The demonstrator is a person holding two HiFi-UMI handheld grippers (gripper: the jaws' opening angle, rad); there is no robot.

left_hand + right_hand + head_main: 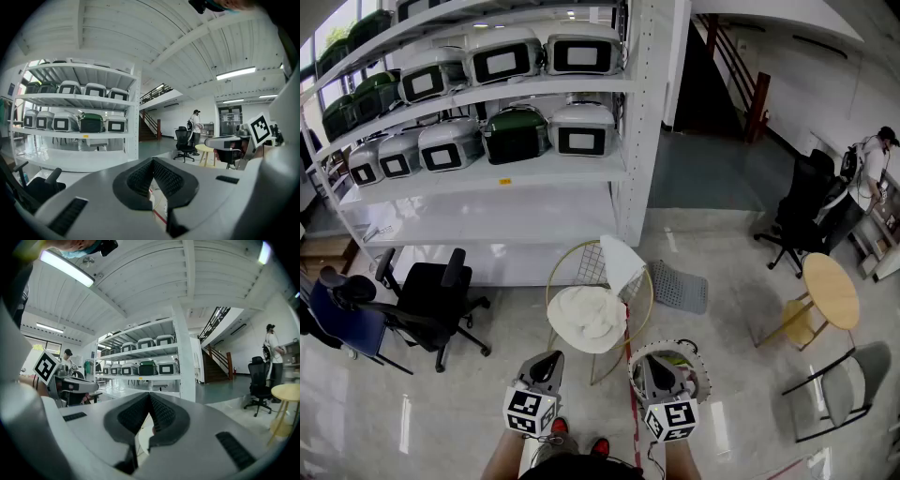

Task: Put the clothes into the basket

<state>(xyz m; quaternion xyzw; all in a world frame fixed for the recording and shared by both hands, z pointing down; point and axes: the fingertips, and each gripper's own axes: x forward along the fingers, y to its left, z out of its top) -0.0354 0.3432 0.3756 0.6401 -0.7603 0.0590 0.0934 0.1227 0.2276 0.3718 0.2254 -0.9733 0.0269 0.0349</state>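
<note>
Much of the basket (589, 262) is hidden under white clothes (586, 317).

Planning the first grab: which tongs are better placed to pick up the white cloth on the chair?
Probably the left tongs: their shut tips sit nearest the white cloth; the right tongs hang by the basket.

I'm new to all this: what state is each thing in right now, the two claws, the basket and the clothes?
Left claw: shut, nothing in it.
Right claw: shut, nothing in it.
Basket: upright on the floor, partly filled.
White bundle of clothes: lying inside the basket.
White cloth: draped over the basket's rim.
</note>
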